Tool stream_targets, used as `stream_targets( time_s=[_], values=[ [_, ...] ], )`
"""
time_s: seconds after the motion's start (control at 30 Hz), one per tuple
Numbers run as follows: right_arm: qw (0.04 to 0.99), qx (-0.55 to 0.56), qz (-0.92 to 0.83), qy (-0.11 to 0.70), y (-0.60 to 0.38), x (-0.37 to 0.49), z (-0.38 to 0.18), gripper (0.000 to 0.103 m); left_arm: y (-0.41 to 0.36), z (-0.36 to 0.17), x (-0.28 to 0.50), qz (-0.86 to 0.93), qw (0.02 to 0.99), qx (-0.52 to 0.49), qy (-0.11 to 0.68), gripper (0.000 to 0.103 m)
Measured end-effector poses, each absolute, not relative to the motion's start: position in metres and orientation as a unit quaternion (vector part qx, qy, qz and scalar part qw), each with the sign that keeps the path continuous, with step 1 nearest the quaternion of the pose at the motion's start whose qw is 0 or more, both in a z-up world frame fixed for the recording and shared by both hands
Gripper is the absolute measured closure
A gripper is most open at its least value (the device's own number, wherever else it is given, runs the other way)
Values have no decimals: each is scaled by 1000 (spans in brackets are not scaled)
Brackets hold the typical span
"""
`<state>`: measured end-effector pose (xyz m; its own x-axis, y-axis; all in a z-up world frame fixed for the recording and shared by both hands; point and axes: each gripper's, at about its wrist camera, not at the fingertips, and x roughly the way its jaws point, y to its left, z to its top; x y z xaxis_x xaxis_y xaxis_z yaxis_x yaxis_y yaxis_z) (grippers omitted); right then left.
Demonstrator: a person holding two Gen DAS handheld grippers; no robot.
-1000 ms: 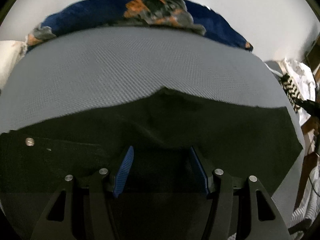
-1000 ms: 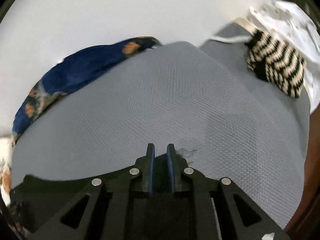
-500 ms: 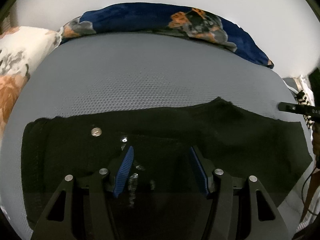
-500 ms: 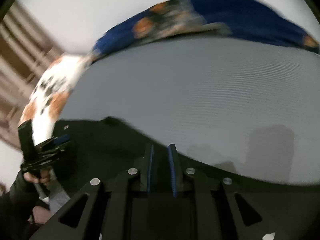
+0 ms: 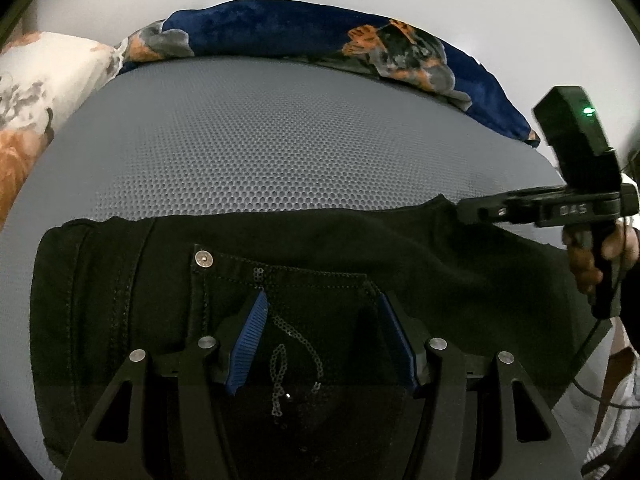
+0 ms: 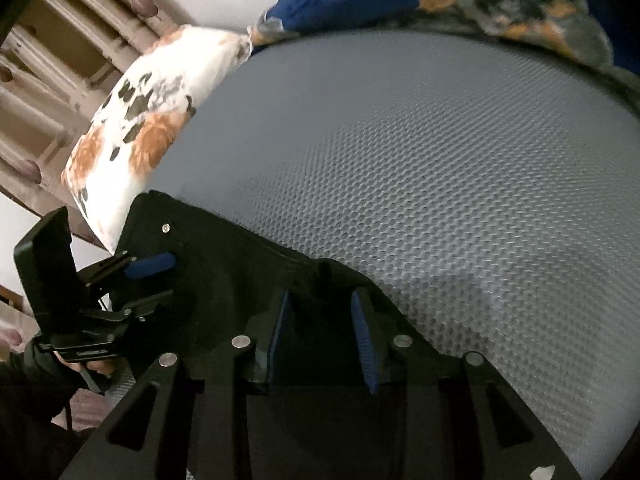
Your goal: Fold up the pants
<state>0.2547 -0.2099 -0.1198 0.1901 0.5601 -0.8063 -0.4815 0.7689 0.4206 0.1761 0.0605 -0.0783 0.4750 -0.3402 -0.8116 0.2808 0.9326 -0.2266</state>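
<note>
Grey honeycomb mattress (image 5: 280, 152) under folded black pants (image 5: 360, 248); navy floral blanket (image 5: 280, 32) behind. Left gripper (image 5: 320, 332) agape over pocket; right gripper (image 6: 322, 320) just opened, fabric between, unpinched.

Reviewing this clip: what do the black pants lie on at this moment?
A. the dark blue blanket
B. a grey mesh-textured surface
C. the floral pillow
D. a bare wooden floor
B: the black pants are spread over the grey mesh-textured surface, while the floral pillow and the dark blue blanket lie beyond them at its edges.
</note>
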Motion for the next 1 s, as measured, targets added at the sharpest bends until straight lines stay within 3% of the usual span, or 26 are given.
stream_targets(
  time_s=[0.17, 0.23, 0.4, 0.67, 1.0],
  values=[
    [745, 45, 364, 557, -201, 258, -129, 72, 63, -78, 178, -184, 857, -35, 481, 44],
    [757, 34, 368, 539, -198, 256, -123, 92, 63, -78, 178, -184, 857, -35, 481, 44],
    [794, 7, 330, 510, -192, 260, -119, 96, 63, -80, 178, -185, 857, -33, 479, 44],
    [809, -1, 305, 503, -188, 265, -131, 96, 61, -81, 177, -184, 860, -26, 476, 44],
    [822, -2, 278, 497, -187, 258, -125, 88, 55, -81, 174, -175, 864, -10, 472, 42]
  ],
)
